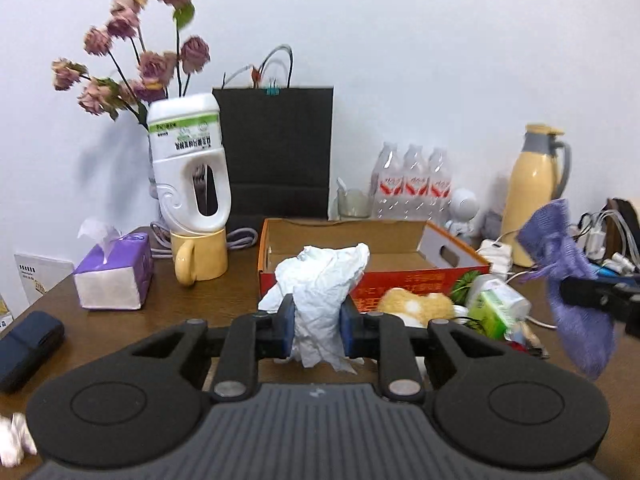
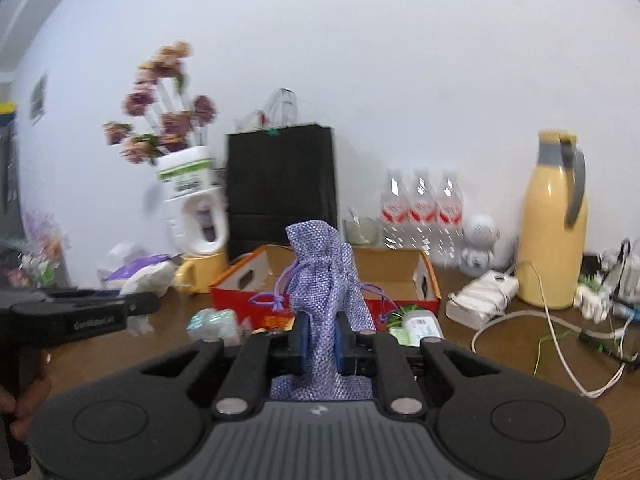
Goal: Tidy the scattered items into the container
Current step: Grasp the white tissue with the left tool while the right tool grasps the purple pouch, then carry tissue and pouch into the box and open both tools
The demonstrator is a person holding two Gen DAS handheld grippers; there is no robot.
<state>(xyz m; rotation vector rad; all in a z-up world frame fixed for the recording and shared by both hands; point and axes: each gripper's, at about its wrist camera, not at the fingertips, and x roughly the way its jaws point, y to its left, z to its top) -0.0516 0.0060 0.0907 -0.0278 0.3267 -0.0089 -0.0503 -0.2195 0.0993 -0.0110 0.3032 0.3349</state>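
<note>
Currently both claws are carrying loads short of the cardboard box [image 1: 400,240]. Left gripper [image 1: 318,320] is clenching a crumpled white tissue [image 1: 324,280], pads pinching only its middle; the wad is billowing above and trailing below, hanging just in front of the box's near wall. Right gripper [image 2: 320,340] is clamping a purple drawstring pouch [image 2: 324,276] at its lower half, neck and cords [image 2: 276,298] dangling loose, likewise just short of the box.

Risks, as judged:
- tissue tearing or sliding out, grip being thin
- pouch cords snagging on the box rim or the green carton [image 2: 416,326] beside the box
- both claws crowding one opening, knocking together
- releasing early, dropping loads in front of the box
</note>
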